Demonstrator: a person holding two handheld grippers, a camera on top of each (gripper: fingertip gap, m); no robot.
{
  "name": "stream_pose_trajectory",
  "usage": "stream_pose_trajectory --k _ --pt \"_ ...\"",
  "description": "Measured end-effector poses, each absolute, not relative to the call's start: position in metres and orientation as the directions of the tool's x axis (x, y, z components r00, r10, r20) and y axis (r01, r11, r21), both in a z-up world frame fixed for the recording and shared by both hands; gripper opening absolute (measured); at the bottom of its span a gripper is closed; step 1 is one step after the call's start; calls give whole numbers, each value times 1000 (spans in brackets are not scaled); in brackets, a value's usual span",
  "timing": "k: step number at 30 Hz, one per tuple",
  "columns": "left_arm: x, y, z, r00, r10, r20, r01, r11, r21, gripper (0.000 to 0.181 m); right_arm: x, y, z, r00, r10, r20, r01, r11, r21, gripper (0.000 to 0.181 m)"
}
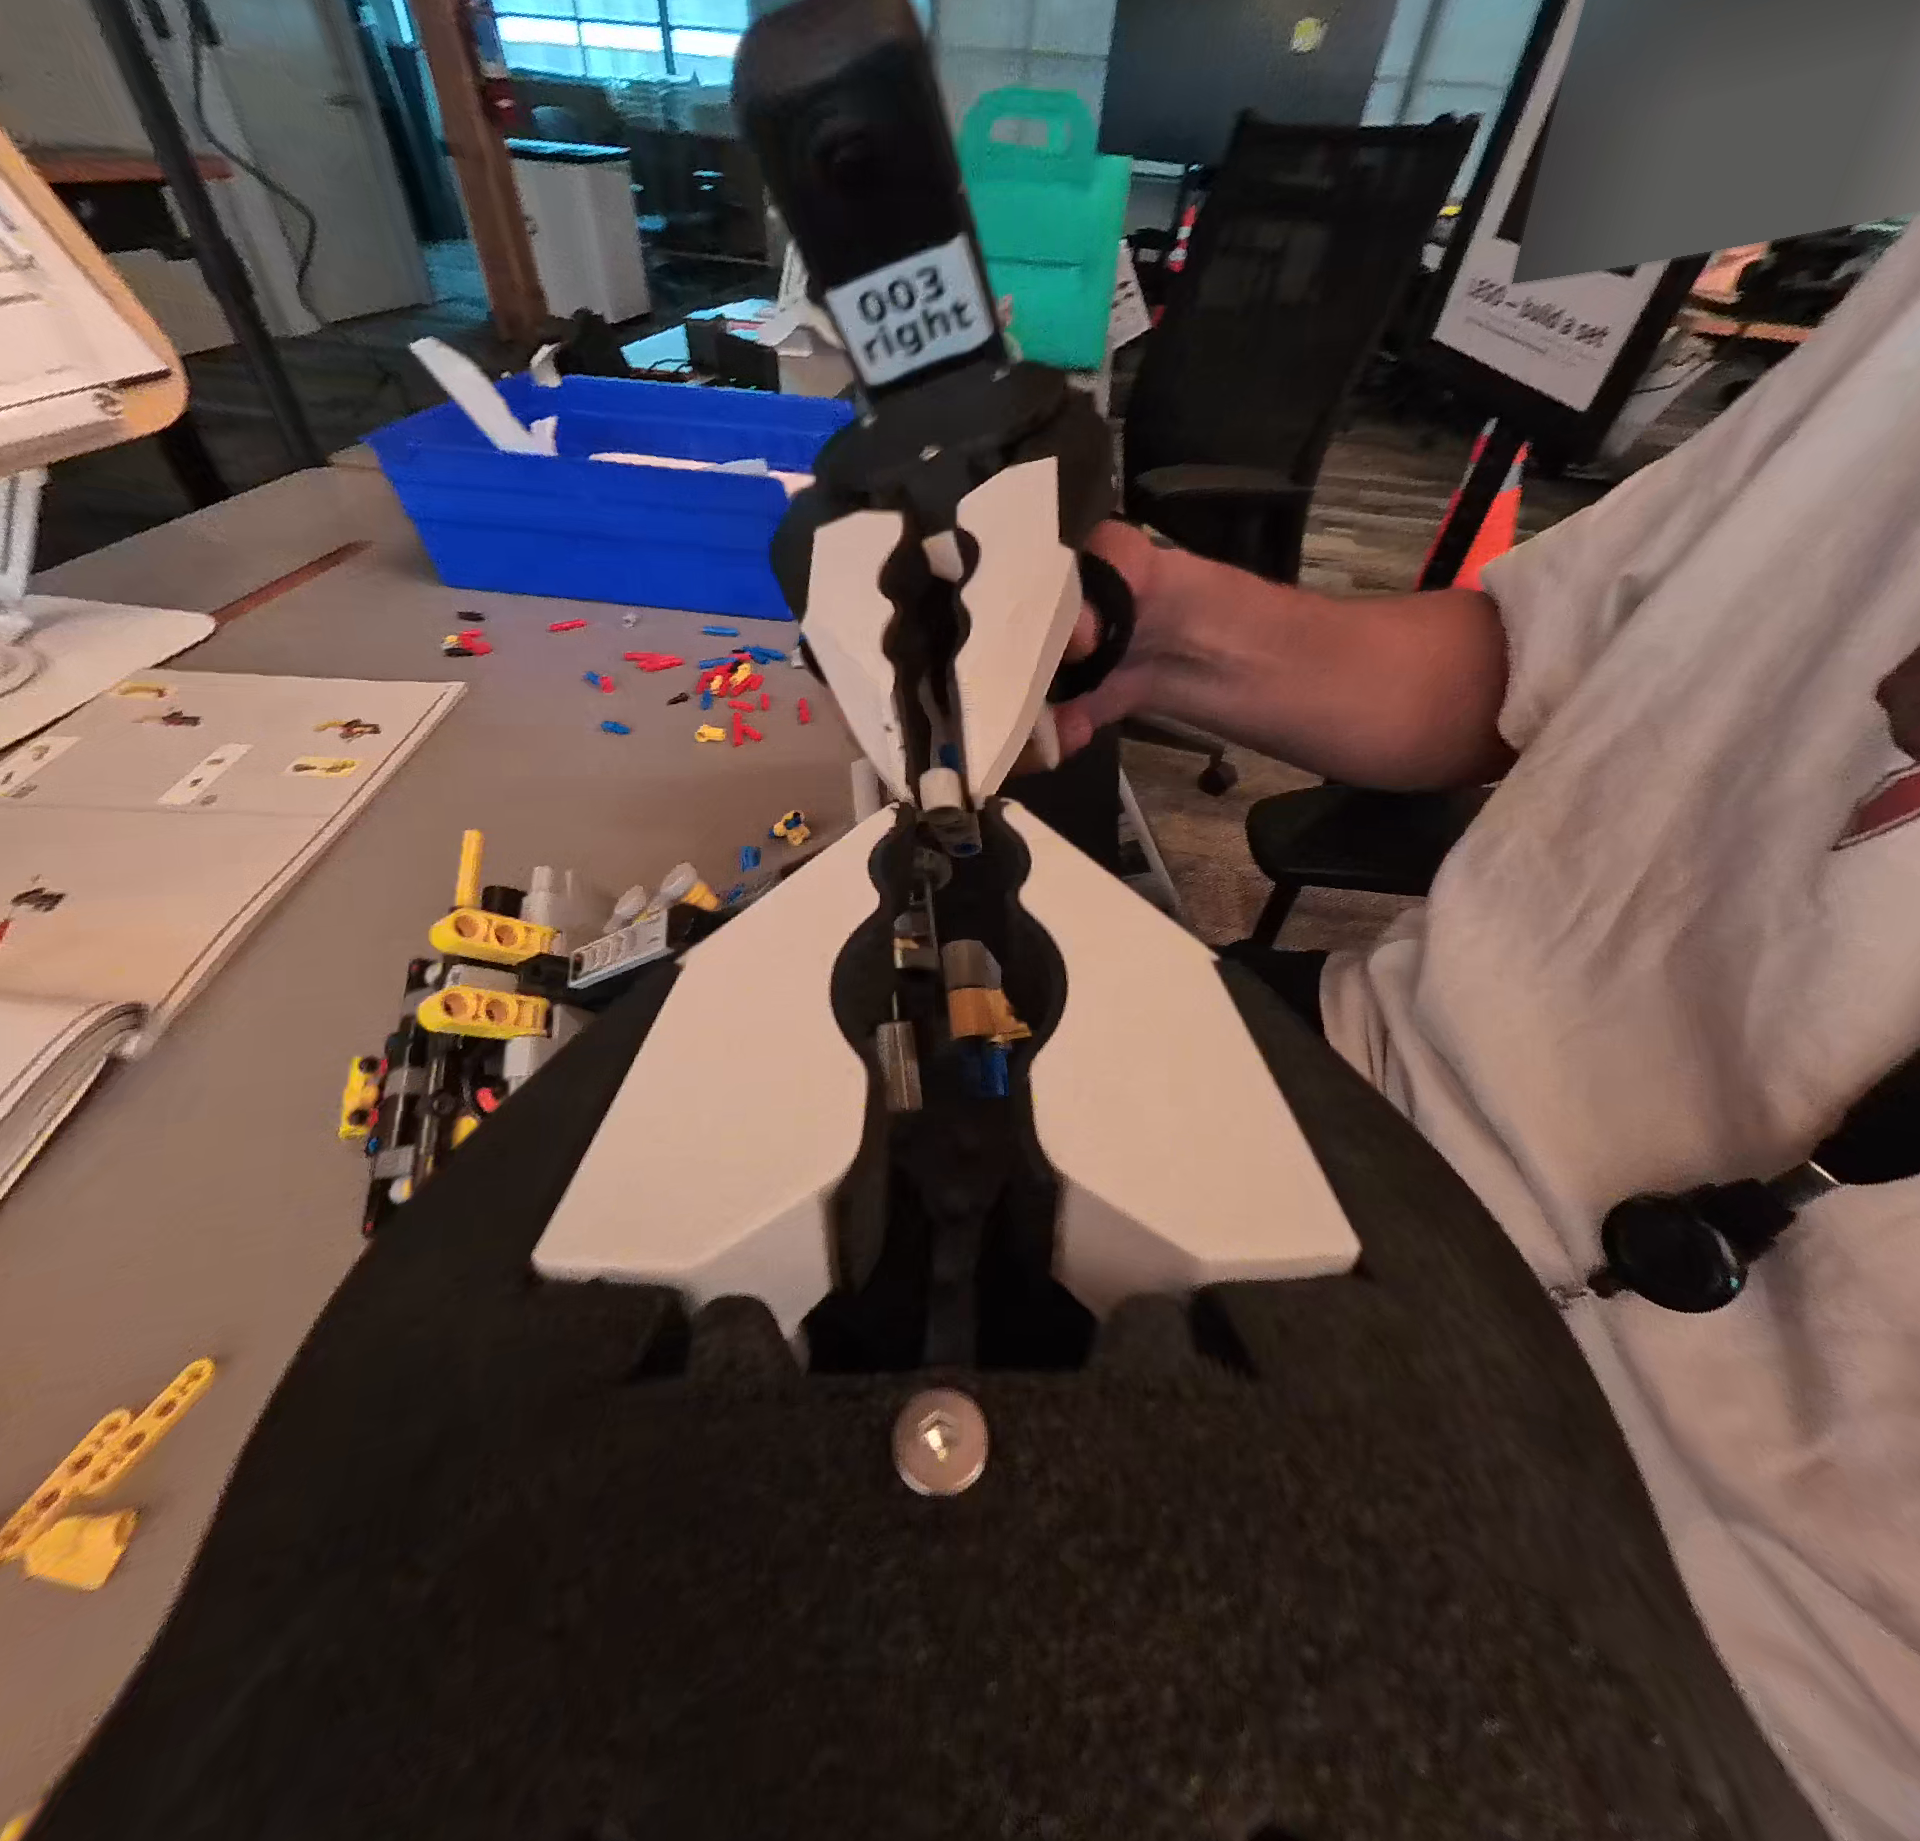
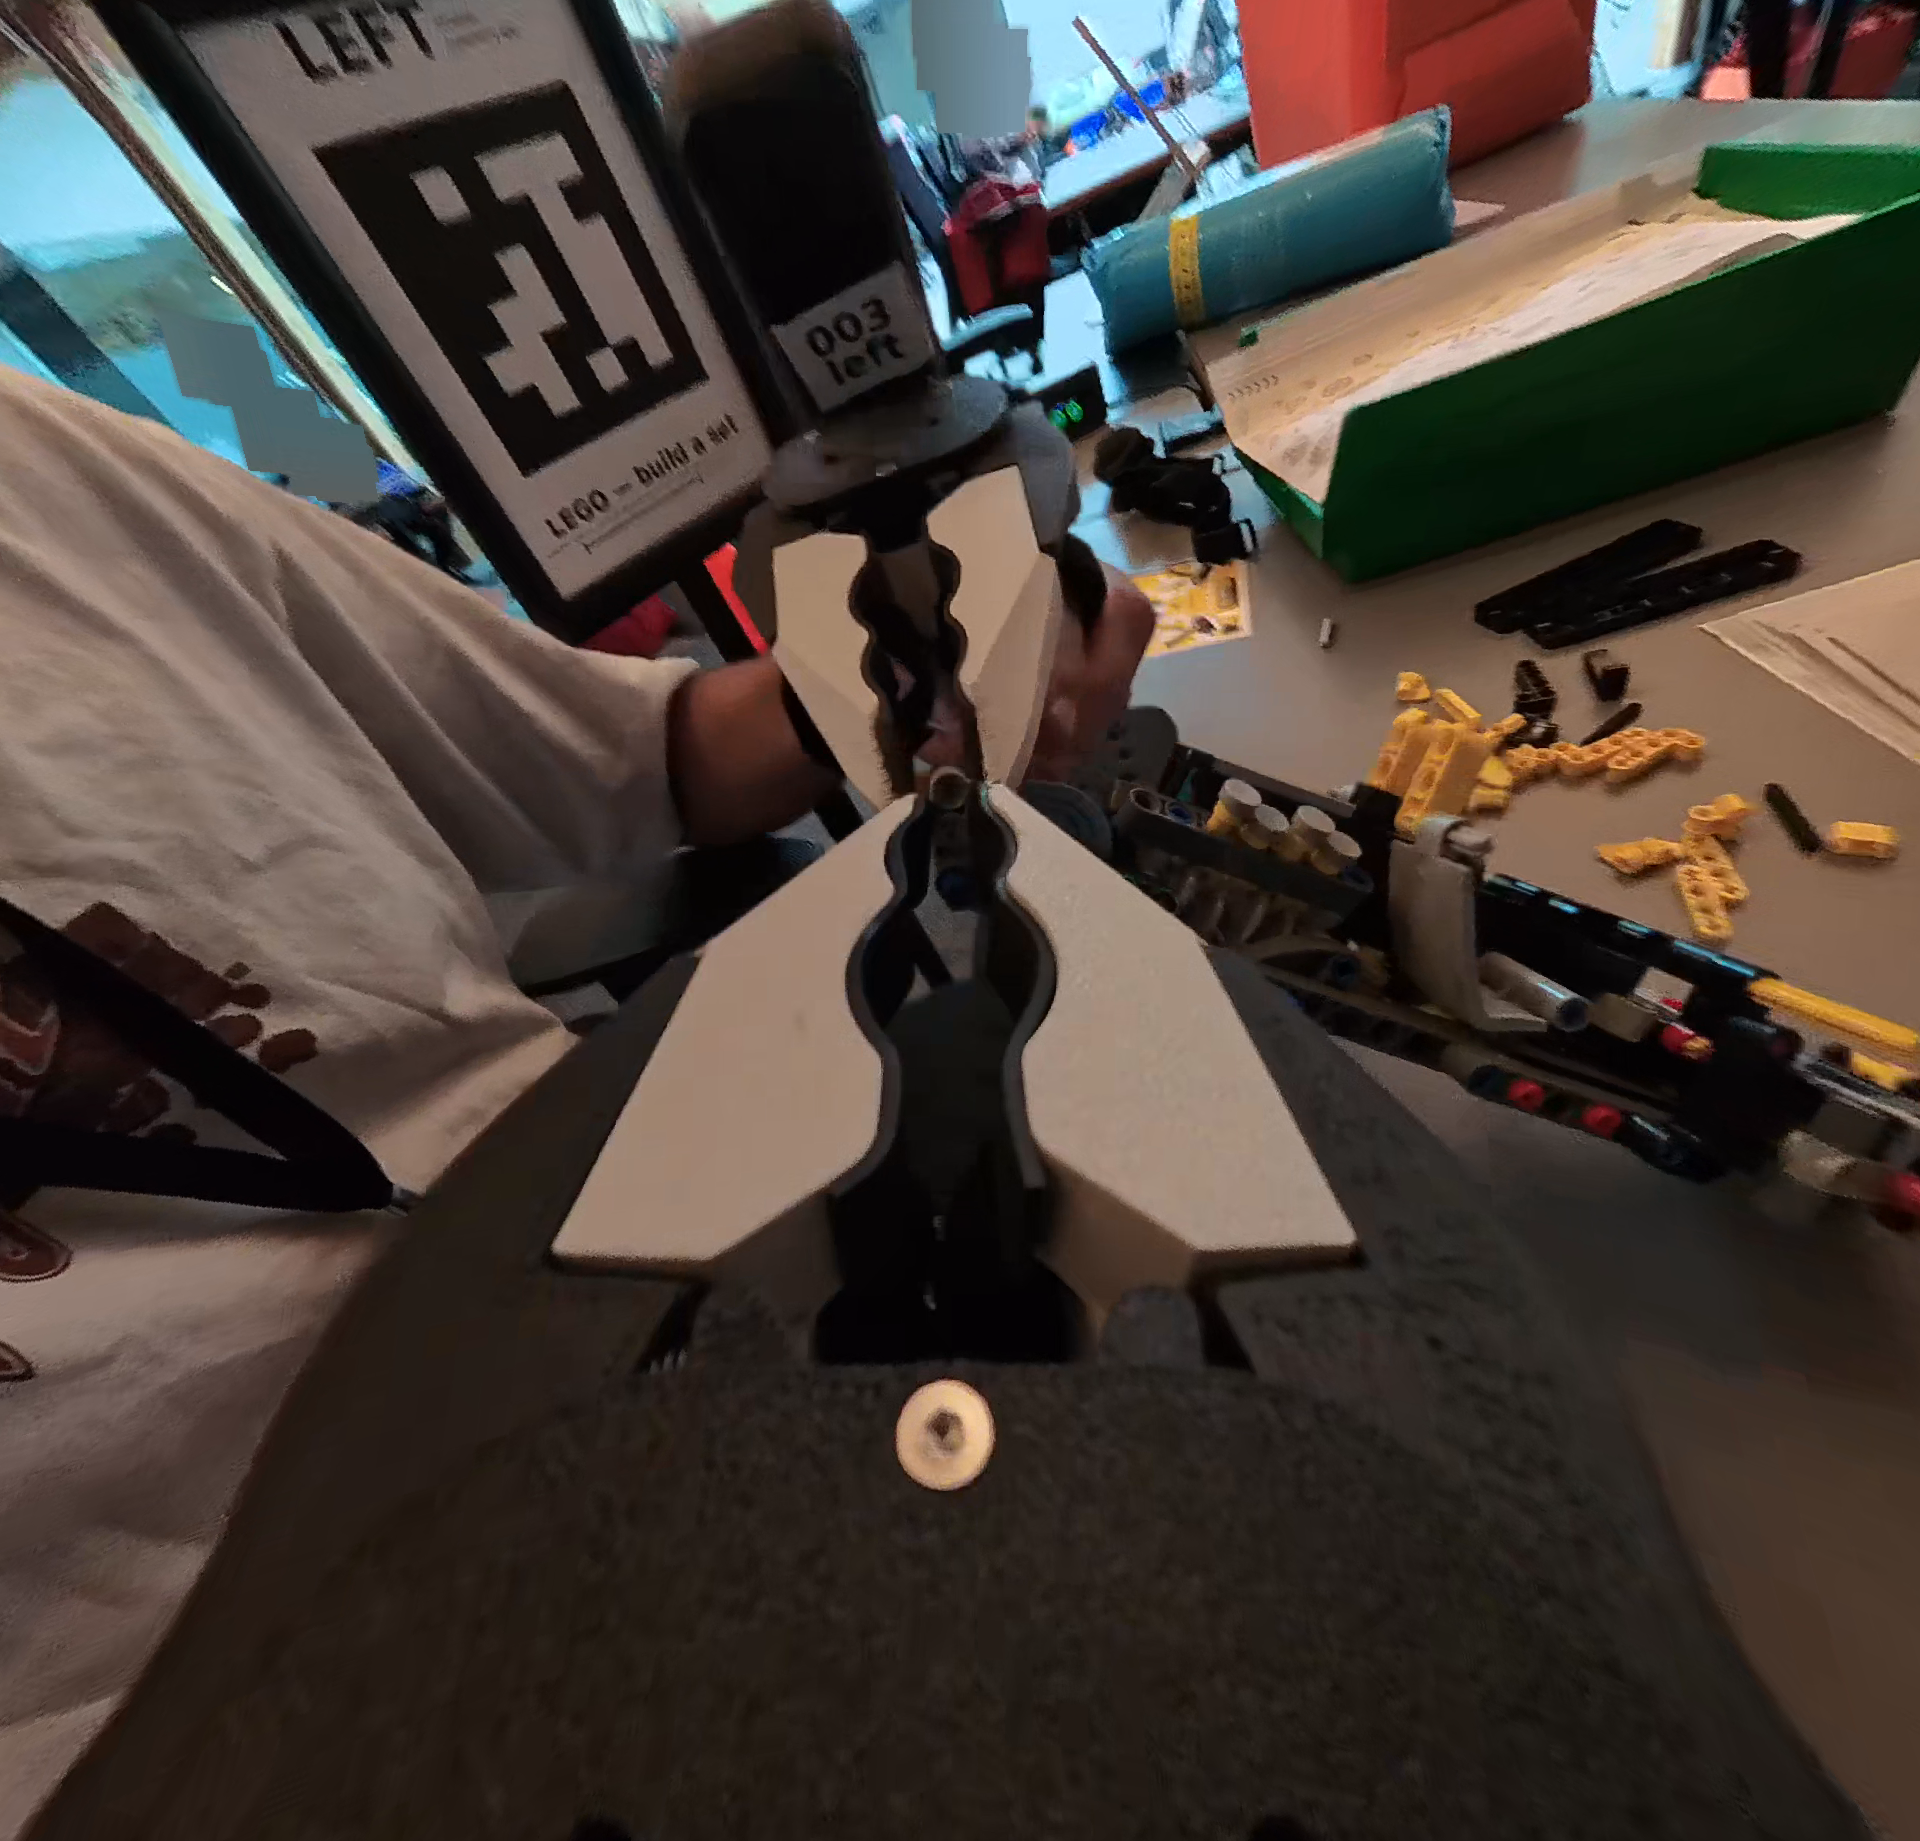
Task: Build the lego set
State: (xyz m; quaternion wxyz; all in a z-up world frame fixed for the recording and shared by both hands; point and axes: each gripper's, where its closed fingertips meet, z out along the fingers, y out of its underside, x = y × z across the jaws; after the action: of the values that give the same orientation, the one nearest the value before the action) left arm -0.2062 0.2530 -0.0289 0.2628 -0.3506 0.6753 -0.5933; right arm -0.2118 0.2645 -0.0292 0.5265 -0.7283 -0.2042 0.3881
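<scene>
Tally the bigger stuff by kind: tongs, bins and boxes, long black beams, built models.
Tongs: 2, left tongs, right tongs
Blue bin: 1
Green box: 1
Long black beams: 2
Partly built model: 1
Total: 7

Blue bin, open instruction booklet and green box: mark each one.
blue bin [image 1: 582,534], left wrist view, front wall.
instruction booklet [image 1: 208,804], left wrist view, open page.
green box [image 2: 1621,420], right wrist view, side wall.

We see a blue bin [image 1: 582,503] on the grey table [image 1: 582,804], a green box [image 2: 1621,409], and a rolled teal mat [image 2: 1278,233] beyond.
</scene>
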Motion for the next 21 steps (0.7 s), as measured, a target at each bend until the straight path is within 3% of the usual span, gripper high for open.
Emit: stream_pose_trajectory --k 6,10,13,17,21 --pt "-206 255 -19 -671 -722 168 -173 -68 -983 8 -209 264 -19 535 749 -391 -248 -304 -920 7" --pt "-203 255 -20 -661 -732 169 -171 -72 -983 8 -207 263 -19 560 756 -339 -221 -259 -940 8" --pt "-202 258 -17 -649 -737 186 -176 -92 -980 8 -196 263 -18 664 719 -204 -117 -169 -979 21" --pt "-200 263 -13 -642 -730 235 -187 -149 -971 8 -189 267 -22 814 564 136 193 -42 -980 26" --pt "-197 262 -12 -633 -739 232 -187 -145 -972 7 -199 268 -16 825 418 380 378 90 -921 7"
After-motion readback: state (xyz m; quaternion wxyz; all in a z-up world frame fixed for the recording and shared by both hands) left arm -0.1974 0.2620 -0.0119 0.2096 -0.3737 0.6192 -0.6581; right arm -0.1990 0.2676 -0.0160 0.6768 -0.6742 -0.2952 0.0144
